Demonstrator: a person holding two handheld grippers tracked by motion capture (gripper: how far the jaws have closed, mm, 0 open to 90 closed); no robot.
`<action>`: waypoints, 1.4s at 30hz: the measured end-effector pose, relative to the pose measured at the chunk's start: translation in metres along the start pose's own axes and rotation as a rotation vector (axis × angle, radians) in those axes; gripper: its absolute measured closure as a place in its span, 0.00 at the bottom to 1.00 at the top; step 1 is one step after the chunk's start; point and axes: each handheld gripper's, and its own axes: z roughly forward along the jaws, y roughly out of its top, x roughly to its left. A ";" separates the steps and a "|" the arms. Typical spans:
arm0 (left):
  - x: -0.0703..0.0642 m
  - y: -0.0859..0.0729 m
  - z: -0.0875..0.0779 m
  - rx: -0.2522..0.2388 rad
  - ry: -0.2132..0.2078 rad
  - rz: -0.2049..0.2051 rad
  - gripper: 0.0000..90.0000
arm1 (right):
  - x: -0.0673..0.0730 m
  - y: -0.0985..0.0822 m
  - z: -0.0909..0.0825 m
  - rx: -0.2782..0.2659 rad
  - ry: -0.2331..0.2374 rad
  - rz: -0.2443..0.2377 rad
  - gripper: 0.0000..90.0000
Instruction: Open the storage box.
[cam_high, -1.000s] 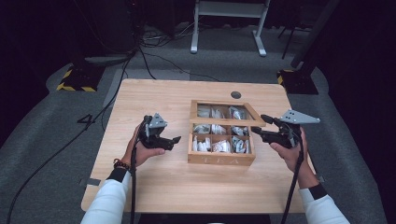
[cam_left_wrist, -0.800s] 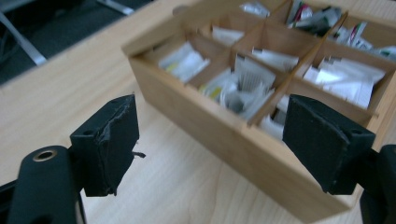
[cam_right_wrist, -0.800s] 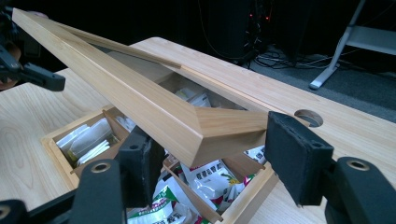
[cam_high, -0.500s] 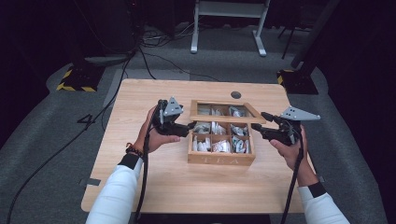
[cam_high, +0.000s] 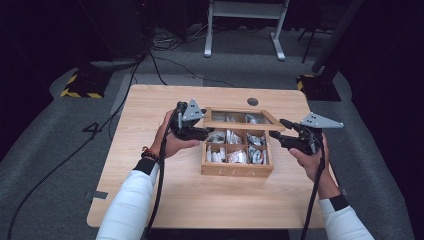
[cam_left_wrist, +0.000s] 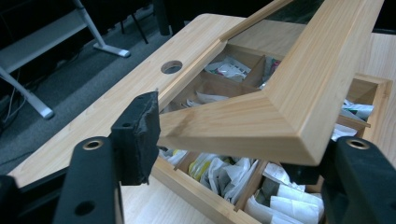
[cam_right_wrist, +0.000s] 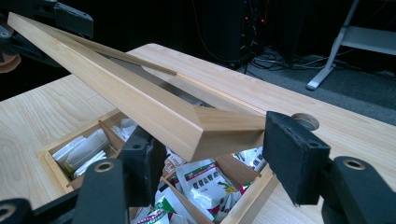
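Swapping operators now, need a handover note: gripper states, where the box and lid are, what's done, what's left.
Left gripper: jaws have just been closing on the near left corner of the lid, pads on it.
Right gripper: jaws around the lid's near right corner; contact on the right pad is visible, the left pad is hidden behind the wood.
Lid: wooden frame with clear pane, lifted at the front, tilted up over the box.
Tea box: on the table, compartments full of tea bags.
Done: lid raised partway.
Left: probably swing it fully open, or lower it shut.
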 end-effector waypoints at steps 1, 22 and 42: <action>0.000 0.000 0.001 -0.011 -0.006 0.004 0.46 | 0.000 0.000 0.000 -0.001 0.000 0.000 0.45; 0.012 0.006 0.006 -0.083 0.000 0.001 0.62 | -0.015 -0.042 -0.012 0.118 -0.056 -0.093 0.35; 0.031 0.017 0.009 -0.116 -0.028 -0.040 0.62 | -0.029 -0.108 -0.017 0.290 -0.049 -0.097 0.33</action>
